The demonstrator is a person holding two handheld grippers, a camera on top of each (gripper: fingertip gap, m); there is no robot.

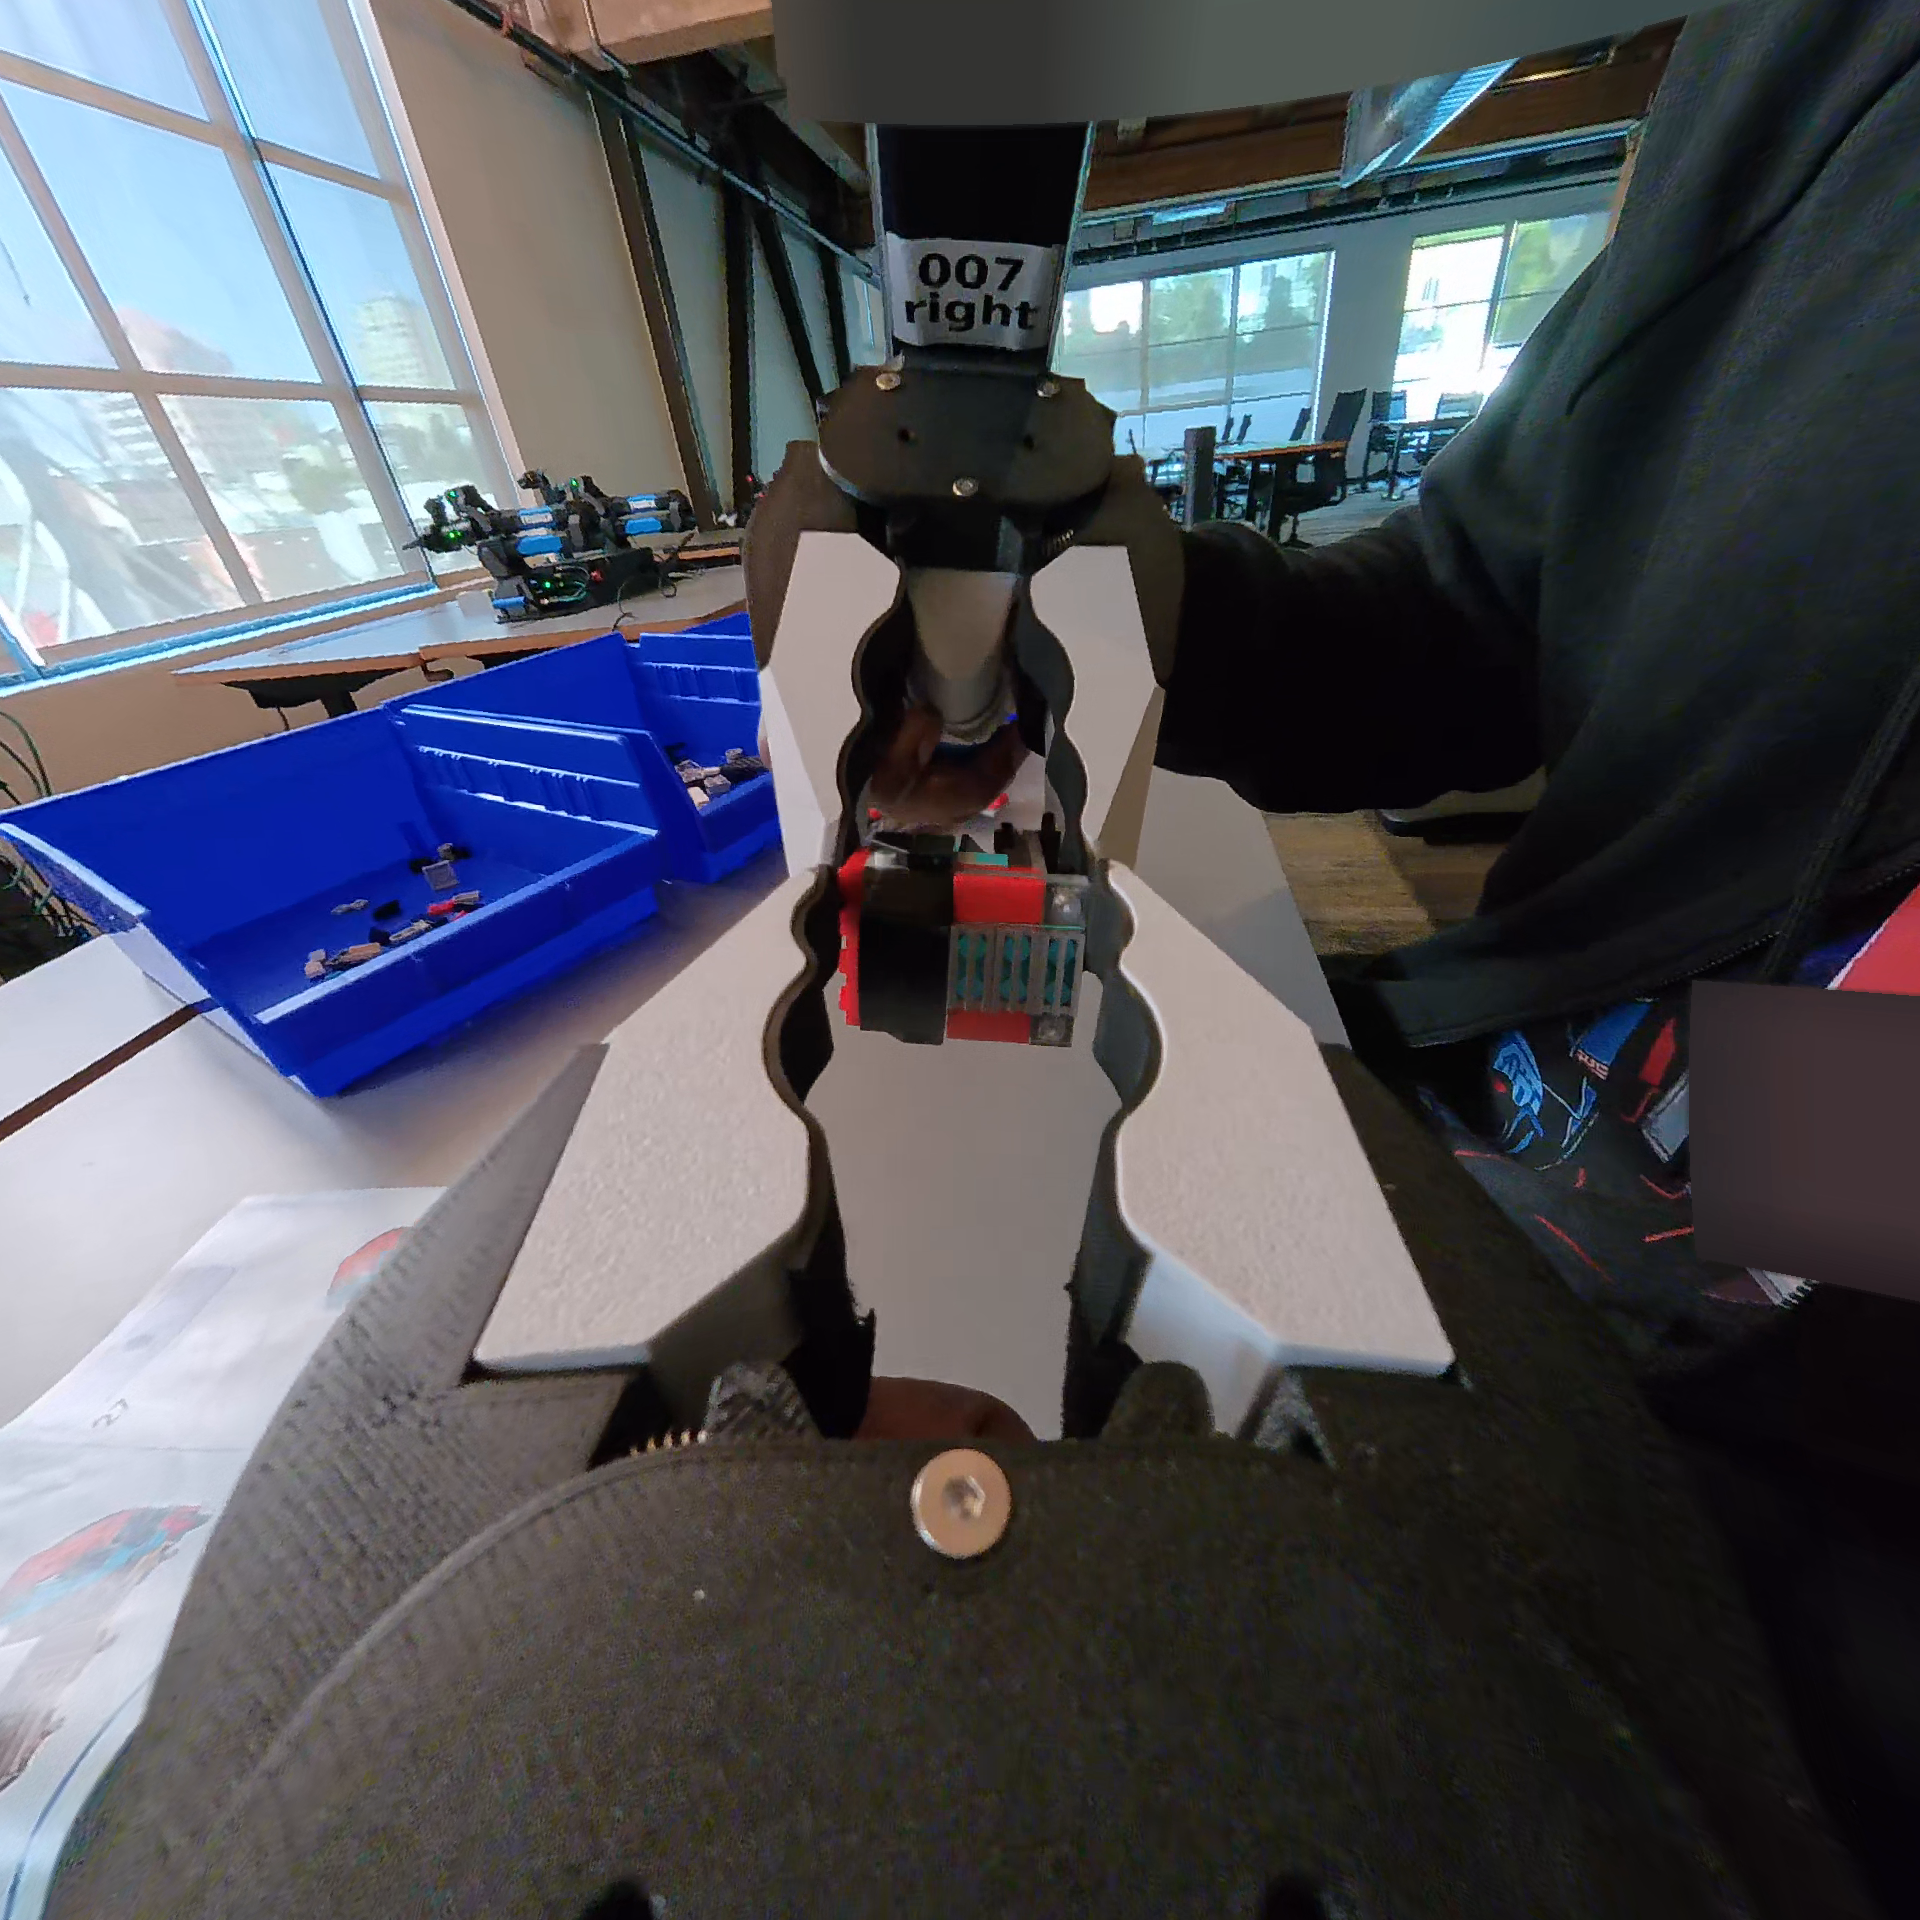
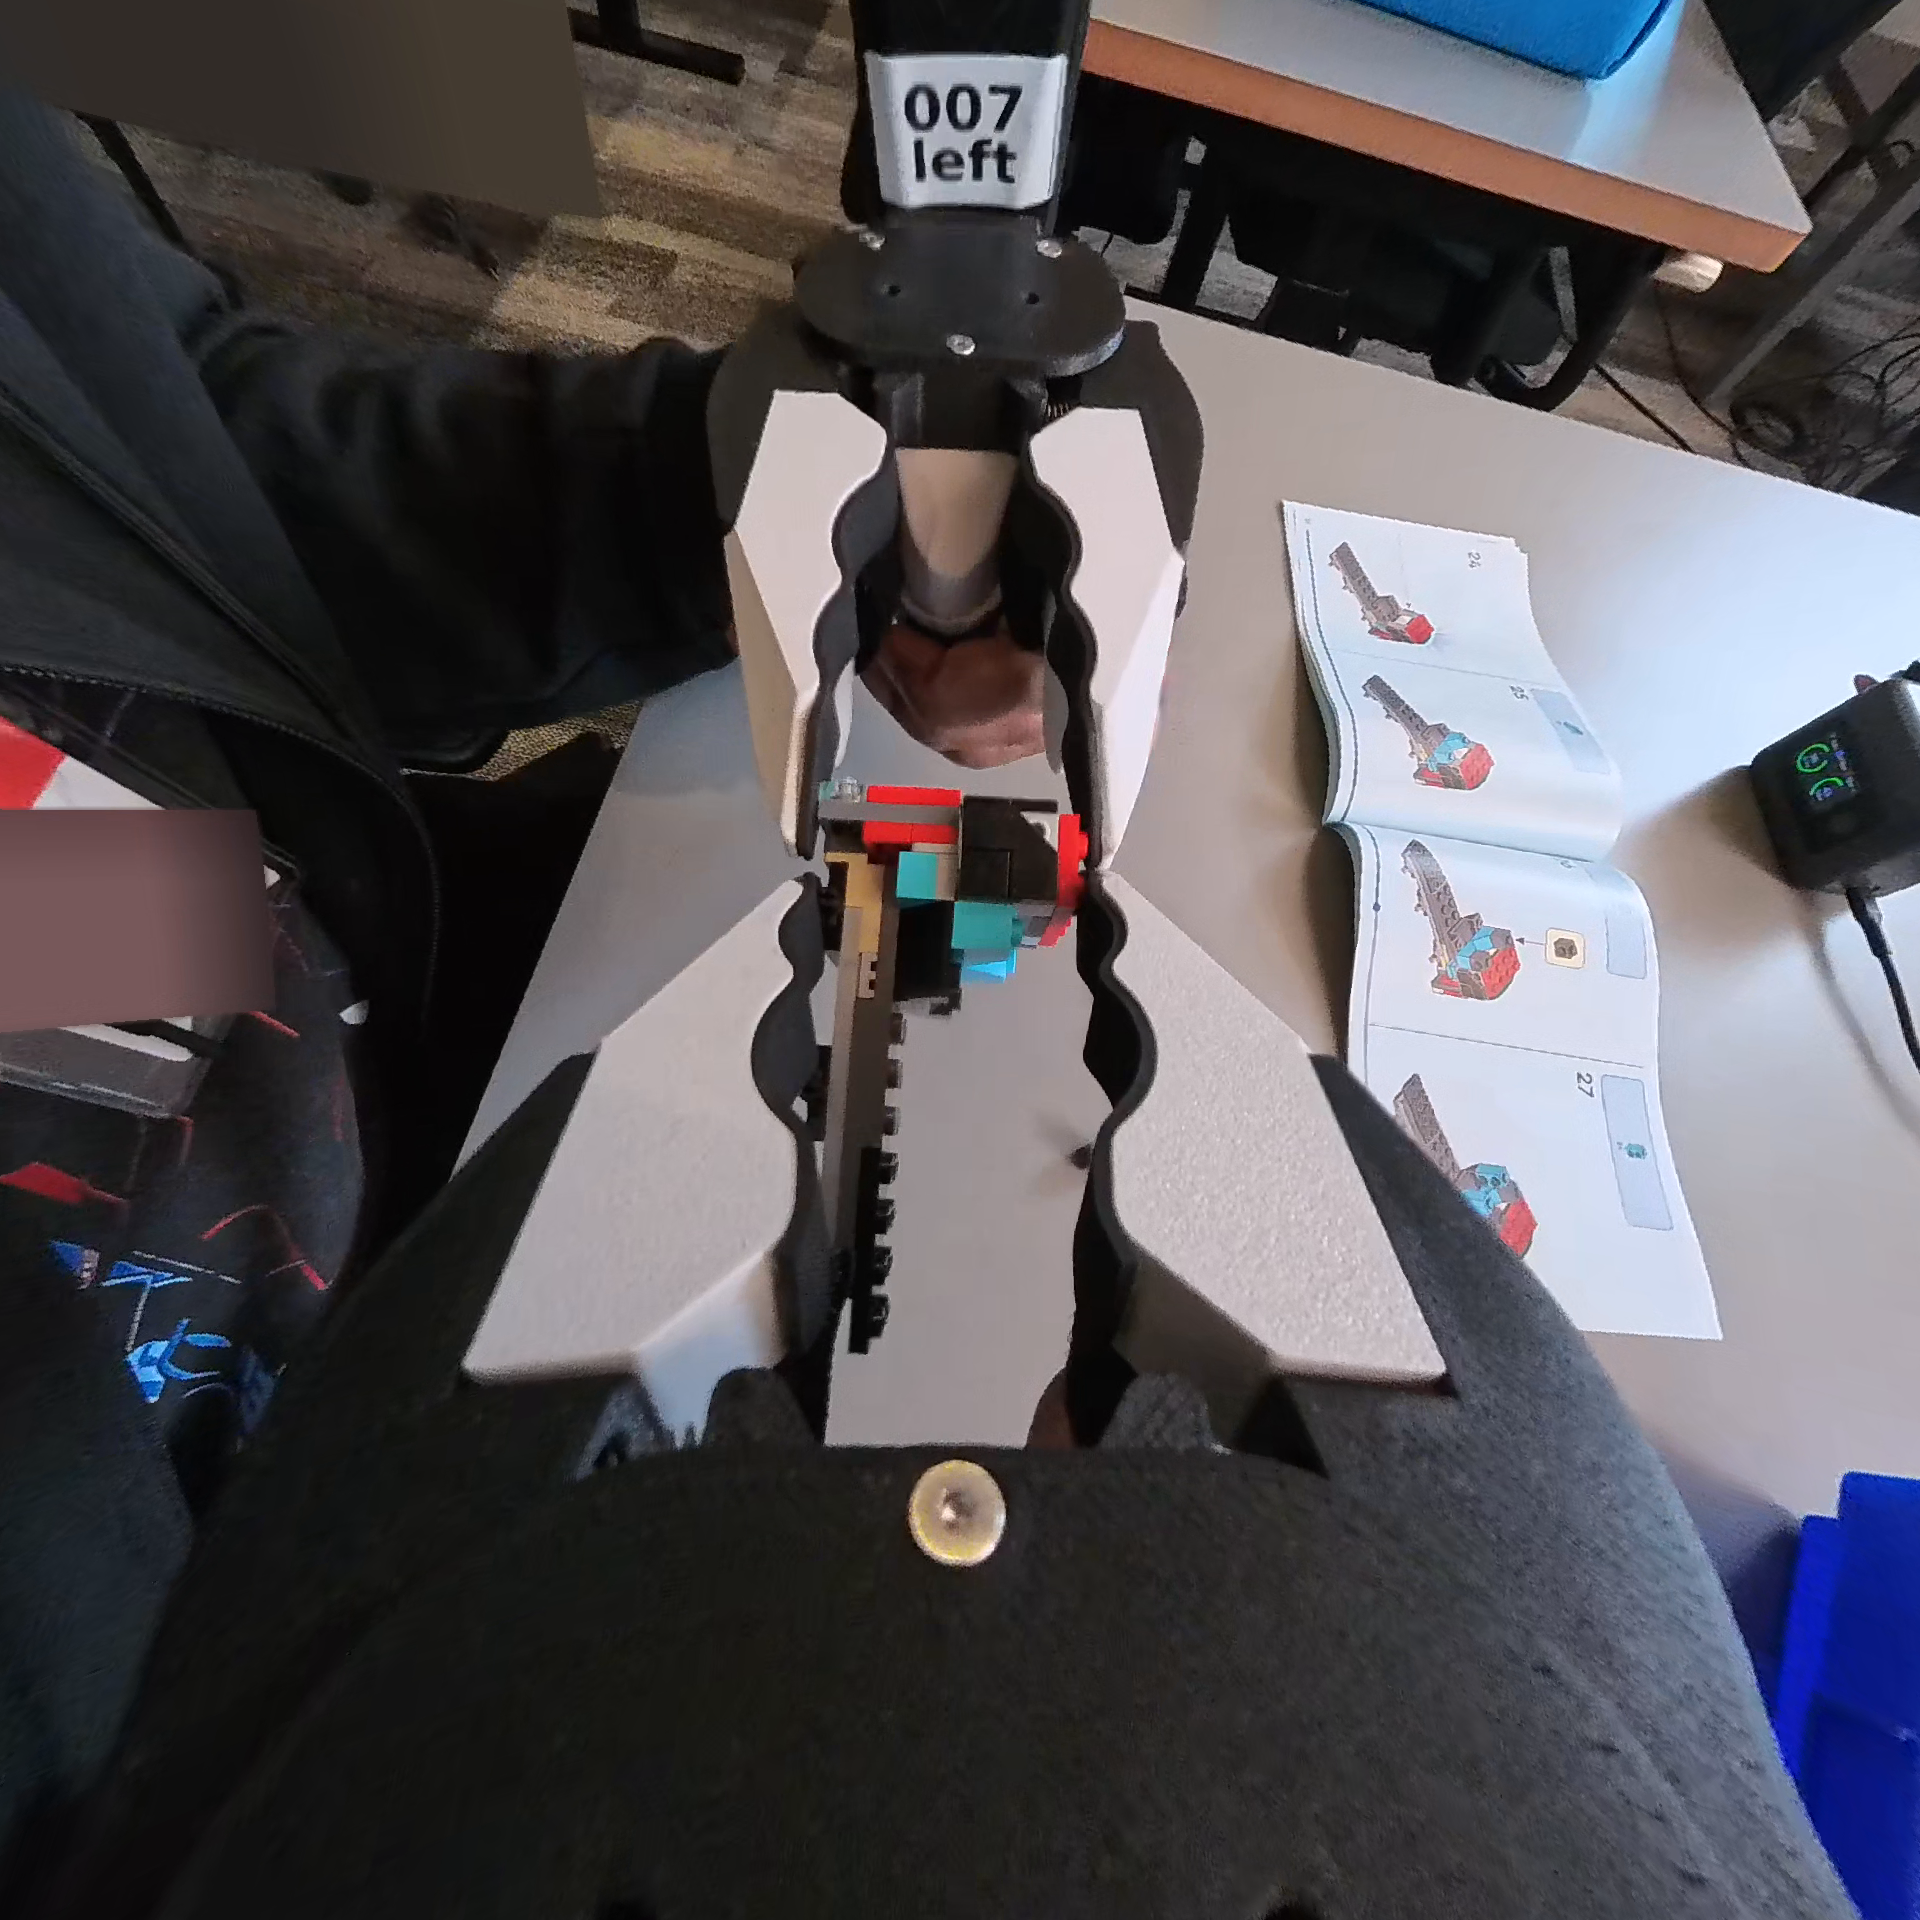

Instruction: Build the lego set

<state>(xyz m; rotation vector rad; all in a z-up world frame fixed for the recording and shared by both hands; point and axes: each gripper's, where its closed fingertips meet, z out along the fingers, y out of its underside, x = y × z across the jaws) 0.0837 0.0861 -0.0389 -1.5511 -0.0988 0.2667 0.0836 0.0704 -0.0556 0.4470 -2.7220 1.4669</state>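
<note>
A partly built lego model (image 1: 961, 945) of red, black, teal and grey bricks hangs in the air between both grippers, which face each other tip to tip. My left gripper (image 1: 964, 894) is shut on its sides. In the right wrist view the model (image 2: 935, 883) has a long grey and black studded plate (image 2: 862, 1143) running back along my right gripper's left finger. My right gripper (image 2: 945, 888) is shut on the model from the opposite side. Each gripper also shows in the other's view: the right (image 1: 966, 821), the left (image 2: 945, 821).
Two blue bins (image 1: 416, 914) (image 1: 717, 748) with several loose bricks stand on the grey table (image 2: 1351, 416) to the left. An open instruction booklet (image 2: 1486, 914) lies right of the grippers. A black device with a lit screen (image 2: 1839, 800) sits beyond it. A person's dark sleeve (image 1: 1558, 623) is close. Only a small space, under 4 cm, lies between the two pairs of fingers.
</note>
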